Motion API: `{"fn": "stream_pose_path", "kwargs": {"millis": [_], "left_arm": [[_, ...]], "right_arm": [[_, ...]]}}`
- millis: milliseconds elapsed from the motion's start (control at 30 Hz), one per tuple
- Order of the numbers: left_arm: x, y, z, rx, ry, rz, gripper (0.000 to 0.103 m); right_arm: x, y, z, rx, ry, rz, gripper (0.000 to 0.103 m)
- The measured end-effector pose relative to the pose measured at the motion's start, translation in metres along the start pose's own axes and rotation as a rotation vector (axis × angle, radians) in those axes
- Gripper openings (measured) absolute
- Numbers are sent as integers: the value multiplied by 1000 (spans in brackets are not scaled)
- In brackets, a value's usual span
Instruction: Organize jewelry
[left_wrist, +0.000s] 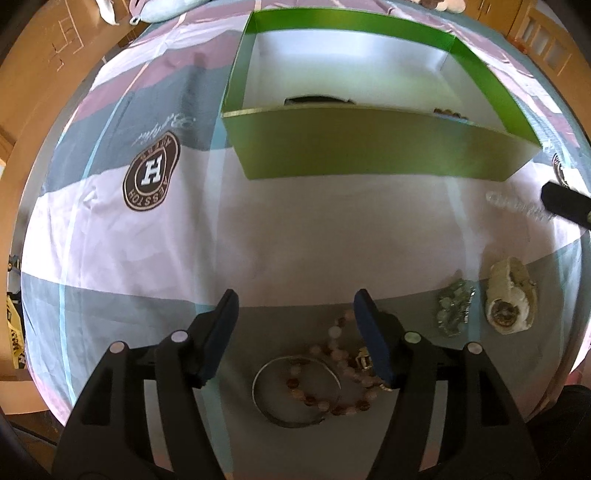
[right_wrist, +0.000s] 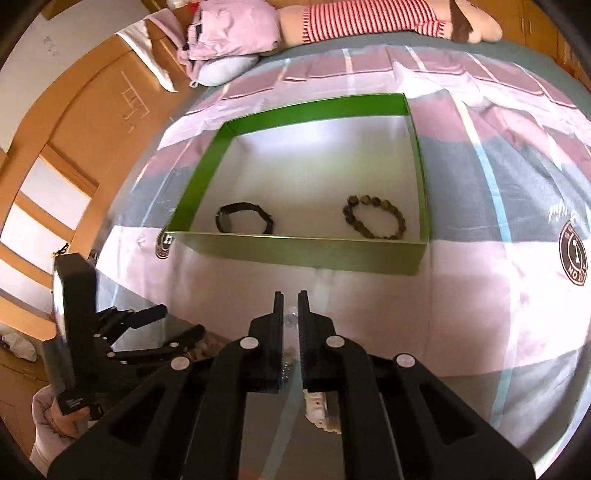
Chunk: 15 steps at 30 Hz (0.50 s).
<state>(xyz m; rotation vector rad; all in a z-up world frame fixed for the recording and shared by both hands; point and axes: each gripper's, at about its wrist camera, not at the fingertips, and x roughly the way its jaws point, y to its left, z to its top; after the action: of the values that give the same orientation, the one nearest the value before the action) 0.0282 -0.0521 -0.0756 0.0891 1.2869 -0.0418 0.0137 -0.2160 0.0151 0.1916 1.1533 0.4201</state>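
A striped bedsheet fills the scene. At its far side sits the green box, holding two bracelets. Your left gripper hangs wide open over a beaded bracelet. Your right gripper pinches a clear bracelet.

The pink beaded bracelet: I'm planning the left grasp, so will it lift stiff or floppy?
Probably floppy: the pink beaded bracelet lies in a loose, uneven curve, draped across the rigid silver bangle. Its round beads may slip between the left hand-held gripper pads, and lifting could drag the bangle.
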Motion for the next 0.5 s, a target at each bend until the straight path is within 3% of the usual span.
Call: {"fn": "stream_pose_path", "kwargs": {"millis": [200, 400, 500], "left_arm": [[15, -4, -1, 13, 37, 38, 66], [25, -11, -1, 32, 55, 55, 66], [23, -11, 0, 42, 62, 34, 57]], "right_arm": [[36, -2, -12, -14, 109, -71, 7], [47, 3, -18, -41, 133, -87, 7], [51, 4, -21, -41, 139, -90, 7]]}}
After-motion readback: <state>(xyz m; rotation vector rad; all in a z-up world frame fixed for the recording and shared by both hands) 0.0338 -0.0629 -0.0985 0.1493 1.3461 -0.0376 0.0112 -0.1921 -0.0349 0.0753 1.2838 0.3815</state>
